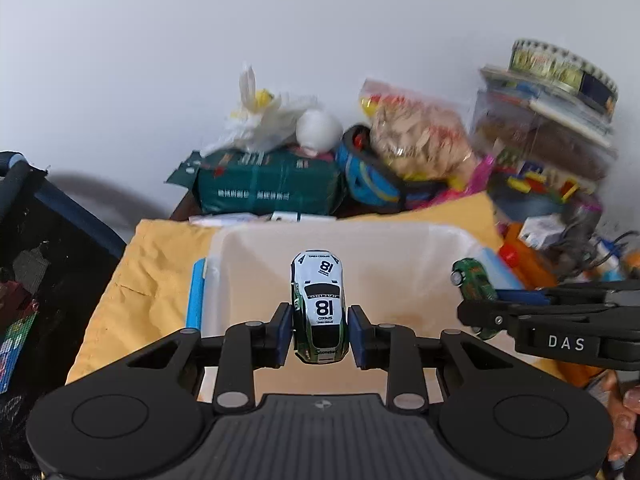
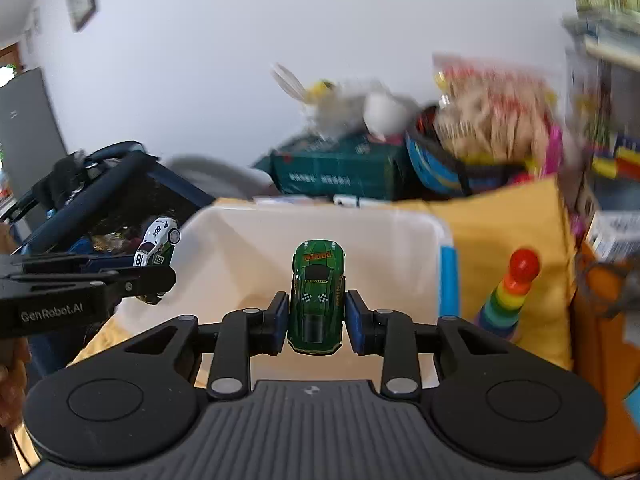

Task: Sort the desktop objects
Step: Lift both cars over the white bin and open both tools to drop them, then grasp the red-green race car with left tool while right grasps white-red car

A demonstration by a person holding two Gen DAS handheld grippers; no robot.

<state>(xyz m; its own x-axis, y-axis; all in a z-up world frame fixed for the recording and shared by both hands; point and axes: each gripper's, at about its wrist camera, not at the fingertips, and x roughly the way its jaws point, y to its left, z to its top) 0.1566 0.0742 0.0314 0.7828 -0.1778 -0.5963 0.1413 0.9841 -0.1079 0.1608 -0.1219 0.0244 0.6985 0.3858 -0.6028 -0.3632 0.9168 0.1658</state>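
- Left wrist view shows our left gripper (image 1: 320, 330) with its blue pads clamped on the sides of a white toy race car (image 1: 319, 304).
- That car is shiny and smooth, with green lower sides and the number 18 on its roof and hood.
- We hold it nose forward, up in the air over a white plastic bin (image 1: 400, 248) with rounded corners and a blue handle.
- Our right gripper (image 2: 317, 322) has its blue pads squeezed on a shiny green toy race car (image 2: 317, 300), also held above the same bin.
- Both grippers tip down toward the bin and sit side by side, near each other.
- Each gripper is black and hard, with ribbed plastic near the camera.
- Under the bin lies a soft, wrinkly yellow cloth (image 1: 152, 264).
- A rainbow ring stacker (image 2: 506, 296) with a round red top stands on the cloth, right of the bin.
- Behind the bin we see a dark green box (image 1: 268, 184) and a crinkly clear bag of snacks (image 1: 416, 136).
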